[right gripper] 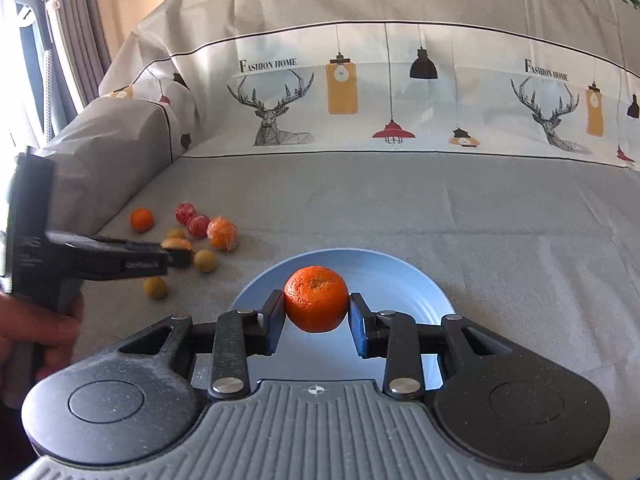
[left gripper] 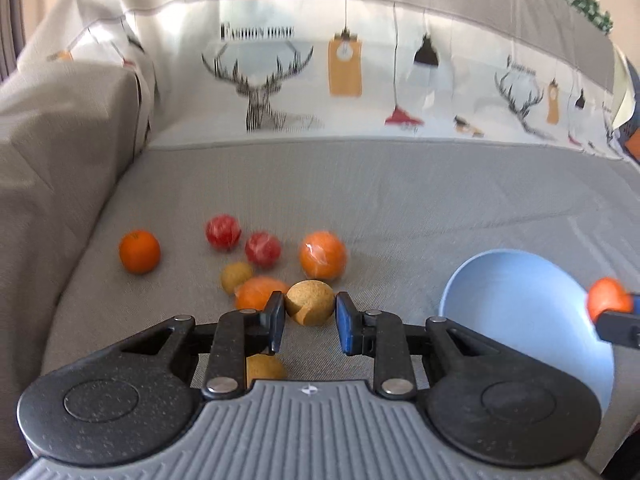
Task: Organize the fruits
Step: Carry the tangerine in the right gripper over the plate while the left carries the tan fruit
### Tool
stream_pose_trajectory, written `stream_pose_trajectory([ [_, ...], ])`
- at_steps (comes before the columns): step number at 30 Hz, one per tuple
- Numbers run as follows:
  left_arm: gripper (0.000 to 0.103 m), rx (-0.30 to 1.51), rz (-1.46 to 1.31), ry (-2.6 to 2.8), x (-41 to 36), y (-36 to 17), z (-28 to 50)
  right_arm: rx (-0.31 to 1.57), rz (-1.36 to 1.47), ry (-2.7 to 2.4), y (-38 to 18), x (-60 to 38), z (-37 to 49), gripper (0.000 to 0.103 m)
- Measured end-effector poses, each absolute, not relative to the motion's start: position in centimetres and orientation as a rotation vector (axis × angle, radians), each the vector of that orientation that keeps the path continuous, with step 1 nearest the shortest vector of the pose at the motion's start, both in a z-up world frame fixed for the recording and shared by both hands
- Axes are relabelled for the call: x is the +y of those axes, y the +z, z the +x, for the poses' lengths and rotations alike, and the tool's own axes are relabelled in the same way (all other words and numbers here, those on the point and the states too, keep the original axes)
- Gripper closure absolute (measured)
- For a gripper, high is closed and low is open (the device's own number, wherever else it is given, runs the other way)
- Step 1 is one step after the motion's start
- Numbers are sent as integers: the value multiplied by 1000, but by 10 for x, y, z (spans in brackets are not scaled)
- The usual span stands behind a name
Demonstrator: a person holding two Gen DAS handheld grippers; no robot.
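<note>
My right gripper (right gripper: 316,312) is shut on an orange mandarin (right gripper: 316,298) and holds it above the blue plate (right gripper: 400,280). It also shows at the right edge of the left wrist view (left gripper: 608,300). My left gripper (left gripper: 310,320) is open, its fingers either side of a tan round fruit (left gripper: 309,302) on the grey bed cover, not touching it. Behind lie a pile of fruits: two red ones (left gripper: 223,232) (left gripper: 262,249), wrapped oranges (left gripper: 322,255) (left gripper: 258,292), a bare orange (left gripper: 139,251) and small tan fruits (left gripper: 237,277) (left gripper: 264,367).
The blue plate (left gripper: 520,320) lies right of the fruit pile on the bed. A grey pillow (left gripper: 60,152) rises at the left. A printed sheet with deer and lamps (left gripper: 360,80) stands behind. The left gripper (right gripper: 120,258) and a hand (right gripper: 36,332) show in the right wrist view.
</note>
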State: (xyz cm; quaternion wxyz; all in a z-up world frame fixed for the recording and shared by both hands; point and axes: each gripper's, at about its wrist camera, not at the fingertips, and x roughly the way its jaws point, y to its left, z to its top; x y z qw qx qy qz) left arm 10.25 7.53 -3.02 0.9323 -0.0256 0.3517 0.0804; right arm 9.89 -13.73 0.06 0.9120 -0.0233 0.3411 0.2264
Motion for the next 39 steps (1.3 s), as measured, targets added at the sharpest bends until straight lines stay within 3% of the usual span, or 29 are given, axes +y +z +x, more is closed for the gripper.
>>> stream_pose_trajectory([
  [8,73,562,-30,127,40,7,51,711,-52,428,-7,-147,93,67],
  [18,73,601,77,-75,-35,-3,18,730,-20,382,-19,-168,93,67],
  [39,73,641,-46,-95,-19,-26,44,755,-29,370,-30,-165,105,67],
])
